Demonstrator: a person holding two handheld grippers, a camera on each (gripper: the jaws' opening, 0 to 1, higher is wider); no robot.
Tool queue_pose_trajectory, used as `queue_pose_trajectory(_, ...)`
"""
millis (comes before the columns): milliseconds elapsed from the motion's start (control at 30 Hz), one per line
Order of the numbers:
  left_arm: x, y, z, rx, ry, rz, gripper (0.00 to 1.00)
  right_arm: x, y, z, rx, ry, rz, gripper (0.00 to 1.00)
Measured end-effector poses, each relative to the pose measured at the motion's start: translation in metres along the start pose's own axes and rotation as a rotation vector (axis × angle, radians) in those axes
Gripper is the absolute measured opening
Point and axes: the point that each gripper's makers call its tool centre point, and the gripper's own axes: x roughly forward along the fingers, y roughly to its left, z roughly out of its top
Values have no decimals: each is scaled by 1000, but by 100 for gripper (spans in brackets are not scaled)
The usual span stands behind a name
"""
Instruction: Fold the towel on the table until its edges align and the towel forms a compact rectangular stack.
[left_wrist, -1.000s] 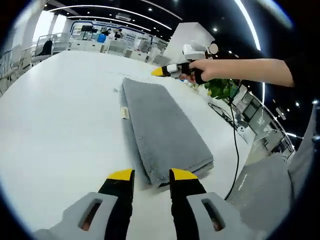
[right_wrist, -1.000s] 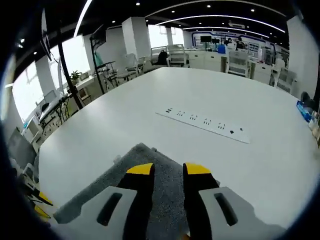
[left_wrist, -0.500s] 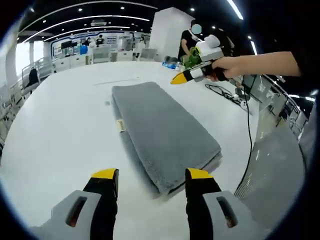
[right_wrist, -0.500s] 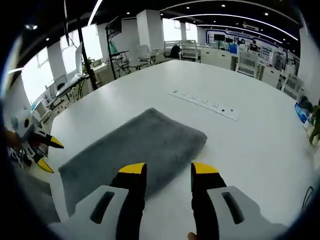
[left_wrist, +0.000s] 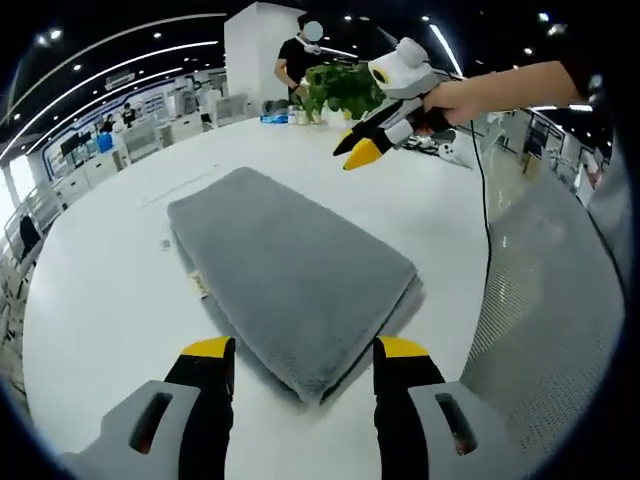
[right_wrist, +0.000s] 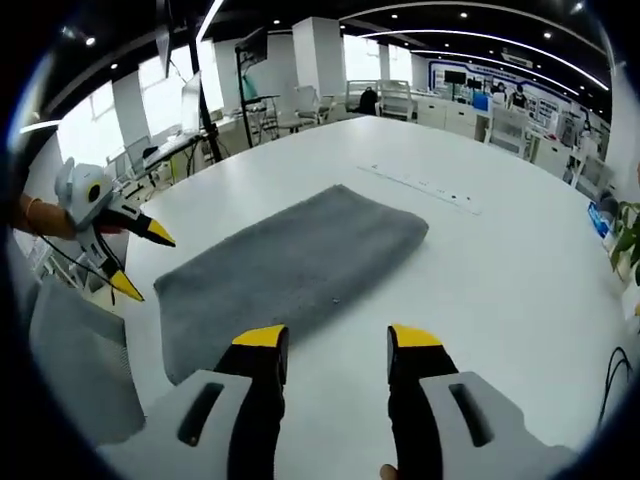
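1. Towel (left_wrist: 290, 275): grey, folded into a long rectangular stack, lying flat on the white table (left_wrist: 90, 300). Layered edges visible at the end nearest the left gripper view's camera; small tag sticks out of one long side.
2. Same towel (right_wrist: 290, 265) in the right gripper view: flat, one long side toward the camera, nothing on it.
3. Left gripper (left_wrist: 305, 350): jaws wide apart, holding nothing, yellow tips just short of the towel's near end, not touching it.
4. Right gripper (right_wrist: 335, 338): jaws wide apart, empty, above bare table just beside the towel's long side.
5. Right gripper (left_wrist: 362, 150) in the left gripper view: held in a hand (left_wrist: 455, 98), up off the table past the towel's far side, clear of the cloth.
6. Left gripper (right_wrist: 135, 255) in the right gripper view: jaws spread, beside the towel's short end.
7. Beyond the towel: power strip (right_wrist: 420, 185) on the table, well apart from it; green plant (left_wrist: 345, 88) near the table's far edge; a person standing behind the plant.
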Motion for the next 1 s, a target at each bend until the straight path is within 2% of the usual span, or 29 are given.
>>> queue_pose_trajectory(200,5,-12,-6,35,26,-14,54,-11,27,-8,-18,-12,44,41)
queue_pose_trajectory(433,10,-24,-9,97,53,-40,51,-19,56,-19,-88,1,88,42)
queue_pose_trajectory(767,12,-27,-12,192,80,-48,44,-14,101,-40,-177,41,164,42)
queue_pose_trajectory(1000,18,-25,-18,275,112,-65,41,-3,121,-46,-271,61,218,42)
